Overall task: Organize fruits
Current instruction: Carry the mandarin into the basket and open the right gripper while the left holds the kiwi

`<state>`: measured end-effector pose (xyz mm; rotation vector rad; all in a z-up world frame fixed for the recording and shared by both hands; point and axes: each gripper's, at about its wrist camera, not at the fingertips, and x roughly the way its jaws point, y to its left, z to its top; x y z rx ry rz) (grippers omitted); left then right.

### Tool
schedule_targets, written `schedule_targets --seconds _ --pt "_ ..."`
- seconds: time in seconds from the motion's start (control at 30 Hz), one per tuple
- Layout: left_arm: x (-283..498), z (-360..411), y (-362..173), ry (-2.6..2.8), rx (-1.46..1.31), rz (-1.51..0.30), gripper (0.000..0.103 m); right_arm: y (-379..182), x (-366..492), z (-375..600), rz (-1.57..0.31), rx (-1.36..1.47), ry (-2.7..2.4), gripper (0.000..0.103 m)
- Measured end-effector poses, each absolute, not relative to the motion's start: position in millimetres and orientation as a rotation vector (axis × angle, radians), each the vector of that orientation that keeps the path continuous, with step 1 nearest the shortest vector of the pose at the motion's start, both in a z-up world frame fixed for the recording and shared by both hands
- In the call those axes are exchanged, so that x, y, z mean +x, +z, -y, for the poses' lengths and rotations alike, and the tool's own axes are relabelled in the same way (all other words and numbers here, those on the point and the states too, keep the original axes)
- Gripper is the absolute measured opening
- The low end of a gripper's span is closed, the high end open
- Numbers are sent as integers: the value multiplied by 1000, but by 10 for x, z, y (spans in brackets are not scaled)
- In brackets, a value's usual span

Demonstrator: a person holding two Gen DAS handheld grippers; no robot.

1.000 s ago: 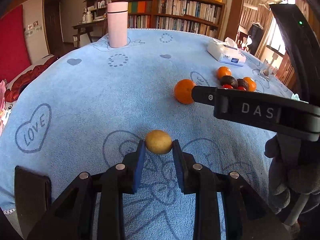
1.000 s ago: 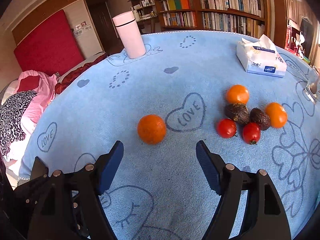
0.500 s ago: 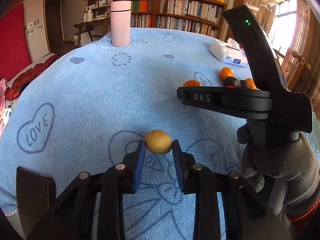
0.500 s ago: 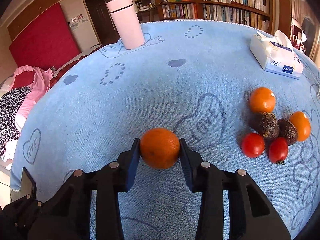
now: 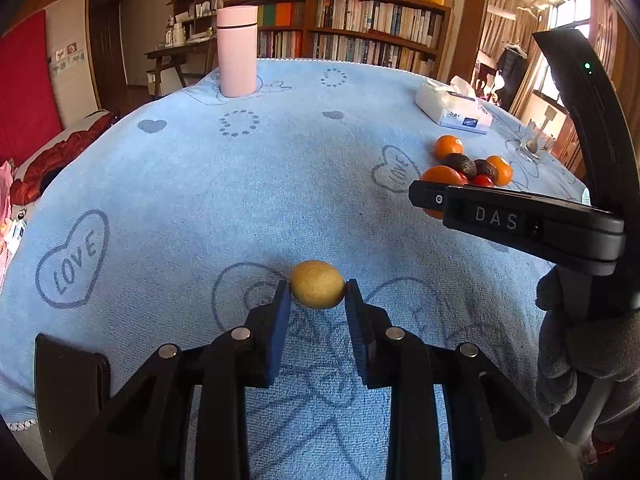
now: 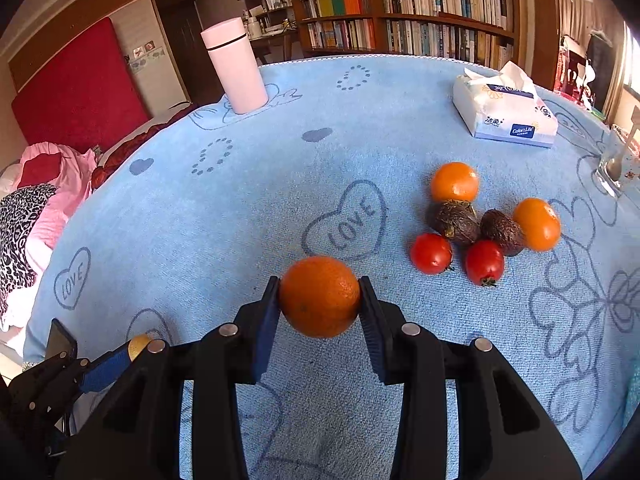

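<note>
left gripper [image 5: 317, 300]: a small yellow fruit [image 5: 317, 285] is being clamped between the pads, over the blue cloth [image 5: 200, 200] | right gripper [image 6: 319, 300]: an orange [image 6: 319, 296] is being pinched between both pads, near the fruit cluster [image 6: 486, 220] lying just beside a "LOVE" heart [image 6: 346, 222]

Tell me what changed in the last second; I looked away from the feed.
The right gripper closed on the orange, which had lain free between its open jaws, and has carried it toward the fruit pile. The left gripper stayed shut on the yellow fruit, in place. The pile, flask and tissue pack did not move.
</note>
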<state>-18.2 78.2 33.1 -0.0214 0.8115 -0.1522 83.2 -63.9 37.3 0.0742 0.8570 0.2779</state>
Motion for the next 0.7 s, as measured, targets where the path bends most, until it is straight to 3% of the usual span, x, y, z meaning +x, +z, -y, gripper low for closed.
schedule_targets --seconds 0.7 --pt "-378 -399 503 -175 73 -747 28 717 206 1311 -764 130 200 40"
